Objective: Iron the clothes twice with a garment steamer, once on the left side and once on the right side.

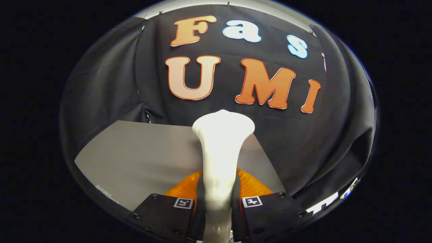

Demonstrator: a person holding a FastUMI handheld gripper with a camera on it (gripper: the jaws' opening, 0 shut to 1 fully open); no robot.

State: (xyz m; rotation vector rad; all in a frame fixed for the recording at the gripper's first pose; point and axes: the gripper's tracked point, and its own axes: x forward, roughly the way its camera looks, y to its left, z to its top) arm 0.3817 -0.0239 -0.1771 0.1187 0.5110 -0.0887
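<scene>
A white garment steamer [221, 152] stands upright between my fingers, its flared head reaching up ahead of them. My gripper [217, 202] is shut on the steamer's narrow handle, one finger pressing each side. An orange translucent part [251, 185] of the steamer shows behind the handle, just above the fingers. The garment is hard to make out; beyond the steamer lies a flat grey surface [141, 158].
The grey surface stretches left and ahead of the fingers, ending at the black cloth wall [303, 141], which drapes down along its right edge. A small clear object [103, 190] lies near the surface's near left edge.
</scene>
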